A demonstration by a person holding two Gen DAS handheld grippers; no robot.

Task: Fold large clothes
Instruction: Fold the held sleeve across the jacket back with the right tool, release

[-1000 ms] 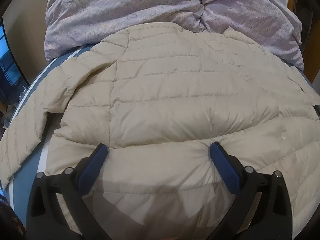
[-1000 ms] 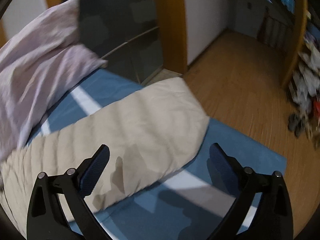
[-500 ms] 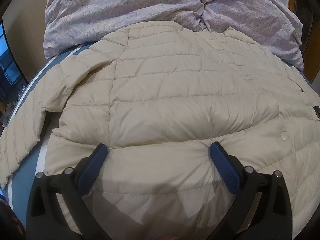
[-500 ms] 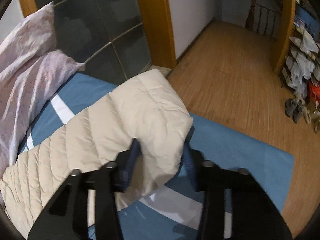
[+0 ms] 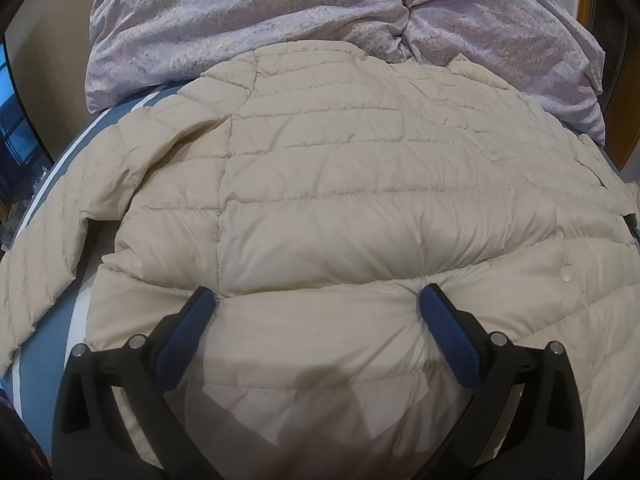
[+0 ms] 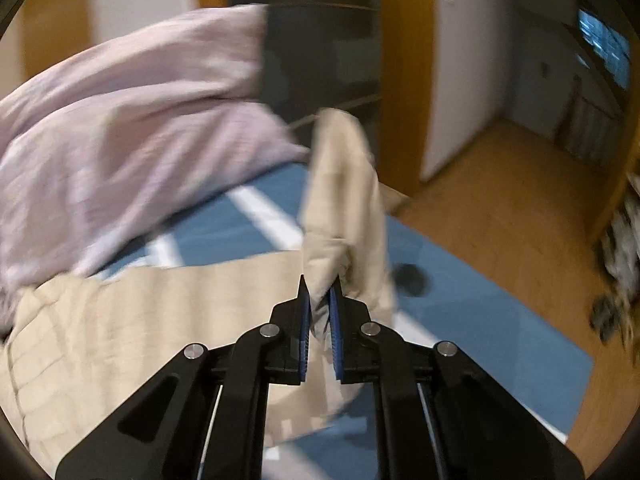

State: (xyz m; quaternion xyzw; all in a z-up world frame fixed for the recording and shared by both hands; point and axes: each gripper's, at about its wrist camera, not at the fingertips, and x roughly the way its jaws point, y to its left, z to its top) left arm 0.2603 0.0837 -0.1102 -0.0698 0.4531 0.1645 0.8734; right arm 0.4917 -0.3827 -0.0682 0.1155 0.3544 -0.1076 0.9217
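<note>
Bedding first: the bed [image 5: 60,360] has a blue sheet with white stripes, and a crumpled lilac duvet [image 5: 280,20] is heaped at its far edge. Over most of the bed lies the cream jacket [image 5: 340,208], back up, puffy, quilted in horizontal bands, with a soft matte shine. One sleeve [image 6: 344,200] is lifted off the sheet near the bed's edge. The right hand-held gripper [image 6: 319,304] is clamped on this sleeve. The left hand-held gripper [image 5: 316,308] stands wide apart, its blue pads [image 5: 188,328] resting on the jacket's lower part.
</note>
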